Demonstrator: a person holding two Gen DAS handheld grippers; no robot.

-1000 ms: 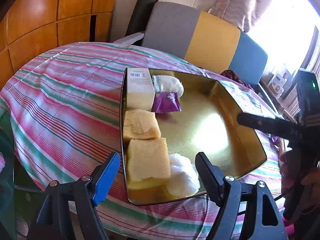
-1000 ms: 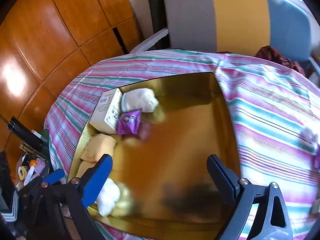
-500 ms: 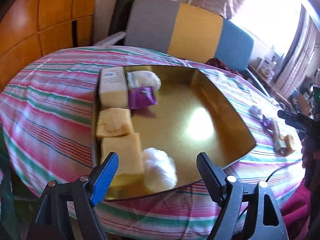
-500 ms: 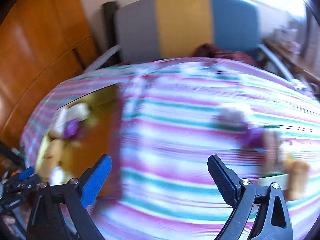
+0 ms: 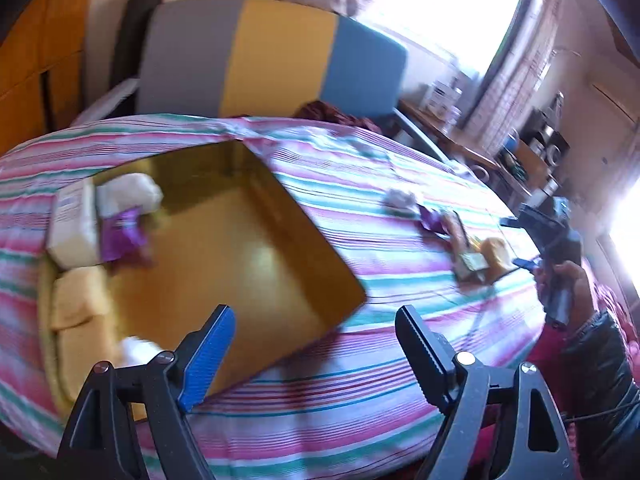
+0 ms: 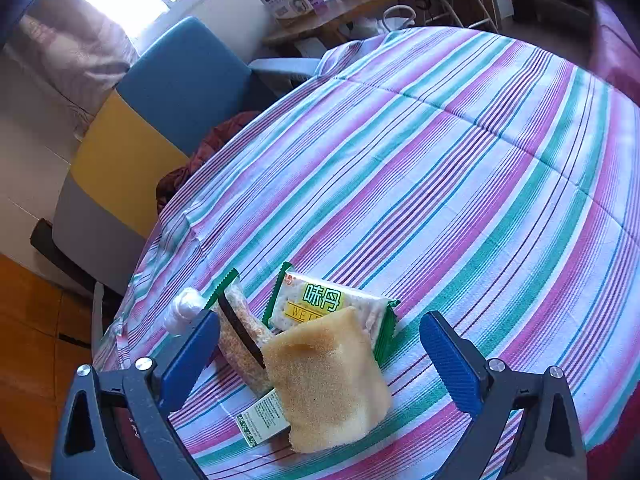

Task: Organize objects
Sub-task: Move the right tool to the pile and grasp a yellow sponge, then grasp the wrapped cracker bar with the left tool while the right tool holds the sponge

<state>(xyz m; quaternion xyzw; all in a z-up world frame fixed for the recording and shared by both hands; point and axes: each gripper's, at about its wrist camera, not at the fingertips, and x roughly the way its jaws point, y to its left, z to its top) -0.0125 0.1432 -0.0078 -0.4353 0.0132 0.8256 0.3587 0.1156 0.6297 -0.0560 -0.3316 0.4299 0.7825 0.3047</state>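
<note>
Right wrist view: the right hand-held gripper (image 6: 320, 354), jaws opening, is held above a yellow porous sponge block (image 6: 330, 376), untouched; the left hand-held gripper (image 5: 316, 350) is likewise opening, empty, over a shiny gold metal tray (image 5: 256, 248).

tablecloth (image 6: 460, 168): pink-green-white stripes | tray (image 5: 256, 256): gold | sponge (image 6: 328, 376): tan | cracker pack (image 6: 332, 304): green-white

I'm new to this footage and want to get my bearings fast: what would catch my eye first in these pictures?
In the right wrist view, the yellow sponge lies on top of a small heap with a green cracker packet, framed by the opening, empty right gripper. In the left wrist view, the shiny gold tray sits on the striped tablecloth, with sponges, a white box and a purple packet along its left side.
</note>
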